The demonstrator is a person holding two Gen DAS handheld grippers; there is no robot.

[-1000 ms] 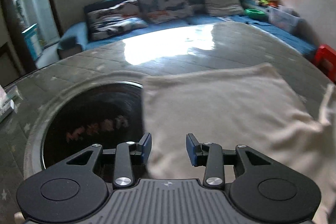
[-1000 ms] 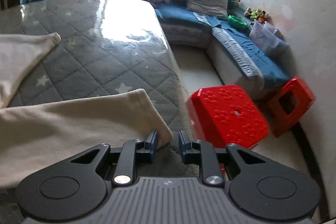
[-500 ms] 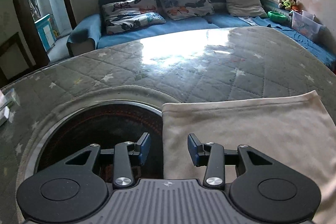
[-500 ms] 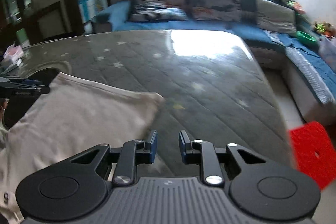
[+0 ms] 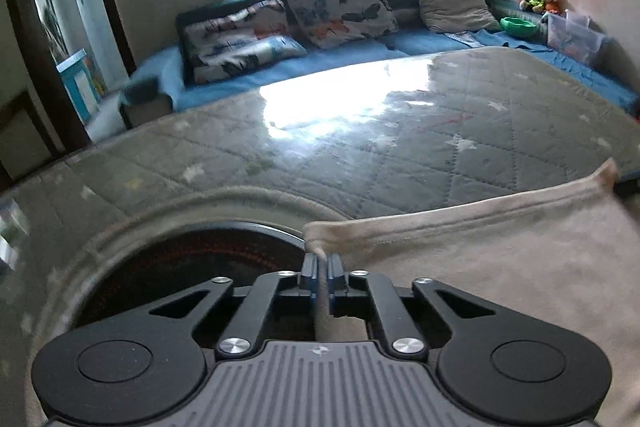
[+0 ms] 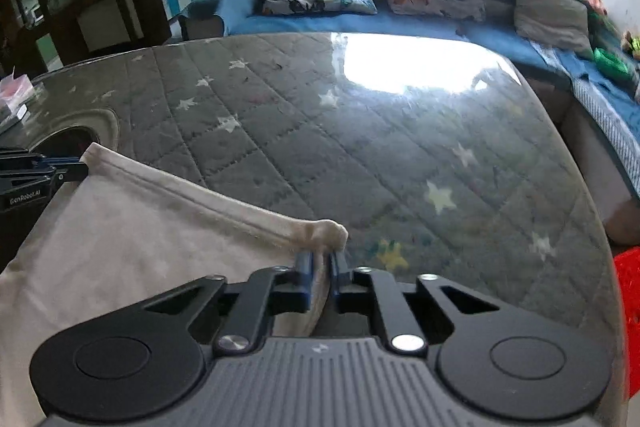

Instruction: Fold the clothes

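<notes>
Both grippers newly clamped, left gripper [image 5: 321, 269] and right gripper [image 6: 321, 266] on apparently opposite corners of beige cloth [image 6: 132, 239].

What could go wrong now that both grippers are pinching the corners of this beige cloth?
1. The left gripper and right gripper each hold only a small corner of the beige cloth; one may slip out.
2. The cloth's left edge hangs over the round dark opening in the table and might sag in.
</notes>
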